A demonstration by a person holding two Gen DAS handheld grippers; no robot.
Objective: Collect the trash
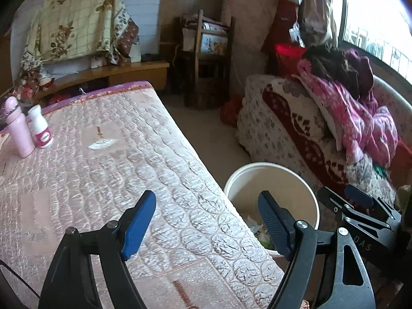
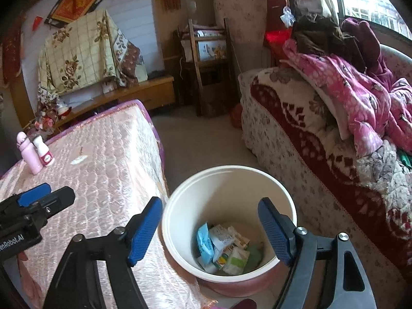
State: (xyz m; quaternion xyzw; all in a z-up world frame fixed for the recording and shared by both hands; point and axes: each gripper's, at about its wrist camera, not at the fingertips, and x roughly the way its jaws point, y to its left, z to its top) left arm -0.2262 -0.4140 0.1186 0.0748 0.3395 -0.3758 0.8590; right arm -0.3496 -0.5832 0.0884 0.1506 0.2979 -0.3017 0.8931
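Note:
A cream bucket [image 2: 180, 200] with a pink outside stands on the floor between the table and the sofa; it holds several wrappers and packets [image 2: 224, 247]. It also shows in the left wrist view [image 1: 237, 180]. My right gripper [image 2: 209, 229] is open and empty, directly above the bucket. My left gripper [image 1: 207, 224] is open and empty over the table's right edge, beside the bucket. A small white scrap [image 1: 101, 144] lies on the pink quilted table cover [image 1: 103, 193]. Each gripper shows in the other's view: the right one [image 1: 360, 206], the left one [image 2: 38, 198].
A pink bottle [image 1: 18, 128] and a white bottle with a pink label [image 1: 40, 127] stand at the table's far left. A sofa [image 2: 309, 134] with a pink blanket is on the right. A wooden shelf and a draped cabinet stand at the back.

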